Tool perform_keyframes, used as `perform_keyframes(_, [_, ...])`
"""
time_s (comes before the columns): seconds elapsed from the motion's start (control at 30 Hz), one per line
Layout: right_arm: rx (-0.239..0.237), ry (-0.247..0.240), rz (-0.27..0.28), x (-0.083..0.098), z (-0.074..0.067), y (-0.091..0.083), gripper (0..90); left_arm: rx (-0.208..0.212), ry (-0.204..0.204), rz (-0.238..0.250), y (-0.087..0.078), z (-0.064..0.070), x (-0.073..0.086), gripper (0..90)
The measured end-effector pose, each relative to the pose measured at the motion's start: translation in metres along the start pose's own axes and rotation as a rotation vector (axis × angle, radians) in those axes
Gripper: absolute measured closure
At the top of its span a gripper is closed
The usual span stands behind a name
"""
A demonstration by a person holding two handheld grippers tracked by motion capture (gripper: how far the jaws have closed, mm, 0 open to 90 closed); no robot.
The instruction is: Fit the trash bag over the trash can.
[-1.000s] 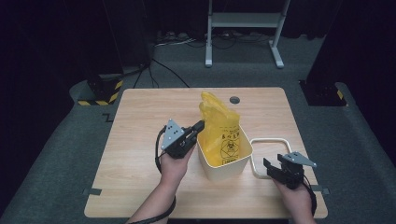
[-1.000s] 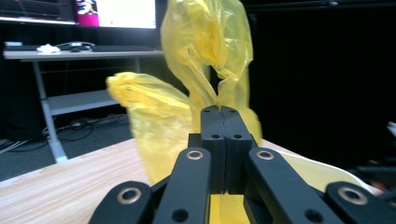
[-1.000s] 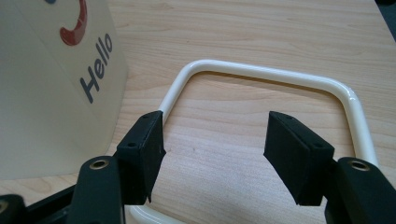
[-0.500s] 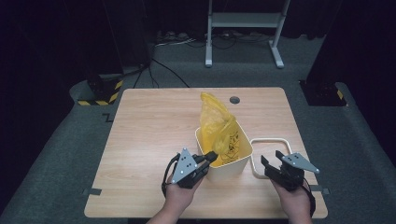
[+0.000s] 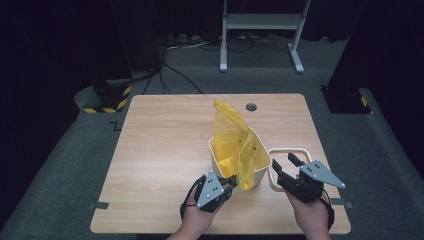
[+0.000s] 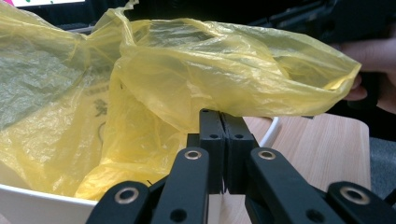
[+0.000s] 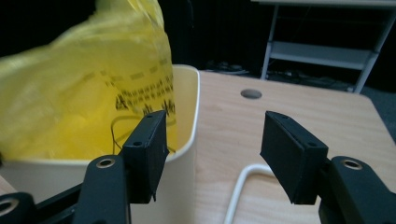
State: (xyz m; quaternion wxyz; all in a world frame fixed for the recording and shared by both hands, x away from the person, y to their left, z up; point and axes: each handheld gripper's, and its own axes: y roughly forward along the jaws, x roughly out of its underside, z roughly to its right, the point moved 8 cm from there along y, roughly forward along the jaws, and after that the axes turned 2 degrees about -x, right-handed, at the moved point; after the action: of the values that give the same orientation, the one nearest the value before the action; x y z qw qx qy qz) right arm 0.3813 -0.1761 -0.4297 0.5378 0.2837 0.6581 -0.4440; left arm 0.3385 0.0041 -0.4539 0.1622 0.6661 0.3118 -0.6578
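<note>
A cream bin (image 5: 223, 171) stands on the wooden table (image 5: 165, 145) with a yellow plastic bag (image 5: 232, 135) in it. The bag rises above the rim and one flap hangs over the bin's front wall. At the bin's near corner my left gripper (image 5: 231, 181) is shut on that flap. In the left gripper view the jaws (image 6: 220, 116) meet on the bag (image 6: 210, 70) above the bin's rim (image 6: 37, 198). My right gripper (image 5: 284, 162) is open over a white ring (image 5: 287, 150) right of the bin. Its jaws (image 7: 212, 135) have narrowed slightly and hold nothing, with the bin (image 7: 184, 154) and bag (image 7: 93, 102) to their left.
A round cable hole (image 5: 251, 107) sits in the table's far edge. A metal stand (image 5: 260, 30) and cables lie on the floor behind. Bare wood stretches left of the bin.
My left gripper has come down from the bag's upper left side to the bin's near corner, drawing the bag's edge over the front rim. My right gripper has risen a little.
</note>
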Motion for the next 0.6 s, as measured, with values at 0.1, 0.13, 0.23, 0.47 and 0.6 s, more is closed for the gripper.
perform_keyframes(0.1, [-0.011,-0.004,0.031,-0.014,-0.006,-0.001,42.4,-0.004,0.016,-0.005,0.001,0.001,0.001,87.9])
perform_keyframes(0.13, [-0.02,0.001,0.047,-0.019,-0.009,-0.001,42.7,-0.004,0.016,-0.007,0.001,0.002,0.001,87.9])
perform_keyframes(0.23, [-0.05,0.011,0.089,-0.033,-0.022,0.0,43.7,-0.011,0.02,-0.007,0.001,0.0,0.002,87.8])
perform_keyframes(0.47, [-0.152,0.023,0.084,-0.04,-0.062,0.018,47.6,-0.008,0.017,-0.004,0.002,-0.004,0.003,87.8])
perform_keyframes(0.6, [-0.169,0.028,0.02,-0.028,-0.072,0.031,54.2,-0.011,0.013,-0.003,0.002,-0.005,0.003,87.7])
